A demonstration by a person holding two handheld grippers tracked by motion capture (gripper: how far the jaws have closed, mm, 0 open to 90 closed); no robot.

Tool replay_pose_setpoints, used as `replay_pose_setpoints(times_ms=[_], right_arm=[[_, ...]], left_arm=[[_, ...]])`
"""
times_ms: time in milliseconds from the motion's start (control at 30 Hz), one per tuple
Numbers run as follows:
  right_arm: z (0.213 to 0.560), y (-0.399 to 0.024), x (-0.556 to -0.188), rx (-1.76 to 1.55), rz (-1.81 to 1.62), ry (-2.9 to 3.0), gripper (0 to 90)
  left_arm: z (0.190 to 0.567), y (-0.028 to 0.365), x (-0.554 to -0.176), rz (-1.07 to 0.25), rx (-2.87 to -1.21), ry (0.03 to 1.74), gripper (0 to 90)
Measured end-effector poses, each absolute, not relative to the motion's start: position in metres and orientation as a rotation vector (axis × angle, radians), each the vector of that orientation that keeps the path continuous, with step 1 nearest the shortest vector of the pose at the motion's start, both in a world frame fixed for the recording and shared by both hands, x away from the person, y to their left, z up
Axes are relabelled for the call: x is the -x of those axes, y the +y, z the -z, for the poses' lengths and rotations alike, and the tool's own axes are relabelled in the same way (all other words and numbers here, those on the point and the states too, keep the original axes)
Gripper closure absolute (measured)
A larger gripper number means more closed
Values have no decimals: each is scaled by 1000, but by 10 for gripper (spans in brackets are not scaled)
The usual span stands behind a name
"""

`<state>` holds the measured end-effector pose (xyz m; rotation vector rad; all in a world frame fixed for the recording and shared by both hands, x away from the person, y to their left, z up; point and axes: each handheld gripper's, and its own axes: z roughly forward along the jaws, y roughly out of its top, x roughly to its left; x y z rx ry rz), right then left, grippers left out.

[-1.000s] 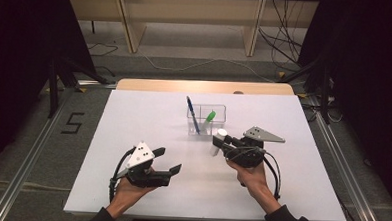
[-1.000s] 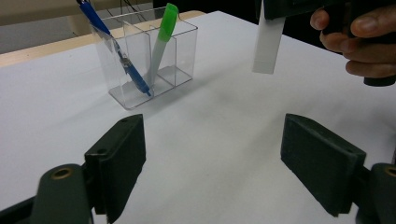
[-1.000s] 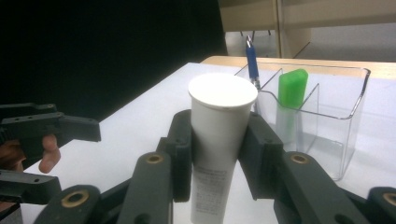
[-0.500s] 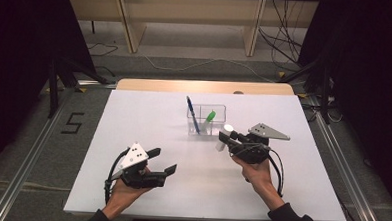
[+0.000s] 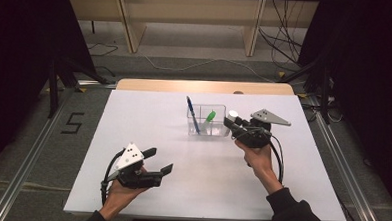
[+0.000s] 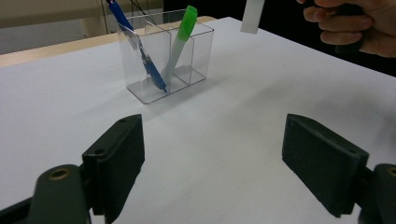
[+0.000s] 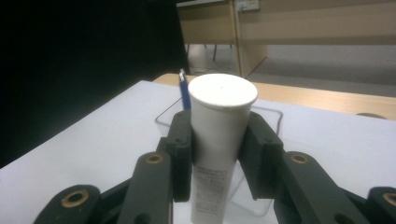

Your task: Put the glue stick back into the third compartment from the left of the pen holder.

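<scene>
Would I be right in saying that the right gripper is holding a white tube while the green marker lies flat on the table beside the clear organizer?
Not quite: the green marker stands tilted inside the clear organizer, as the left gripper view shows. The right gripper does hold the white tube.

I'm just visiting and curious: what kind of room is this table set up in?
Probably a lab or recording workspace: a white table between metal floor rails, loose cables behind, and a taped 5 on the floor.

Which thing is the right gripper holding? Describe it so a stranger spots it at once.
Start at the white table and find the clear organiser near its middle. Just right of it, the right gripper clamps a white tube: plain white with a flat cap, unlike the blue pen and green marker standing in the organiser.
</scene>
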<state>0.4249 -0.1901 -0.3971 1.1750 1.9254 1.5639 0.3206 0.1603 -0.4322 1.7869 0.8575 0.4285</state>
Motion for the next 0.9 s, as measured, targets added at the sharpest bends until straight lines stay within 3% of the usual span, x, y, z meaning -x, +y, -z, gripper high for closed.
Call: replay_pose_setpoints(times_ms=[900], right_arm=[[384, -175, -483, -1254, -1483, 1890, 677]], left_arm=[[433, 164, -321, -446, -1768, 864, 191]])
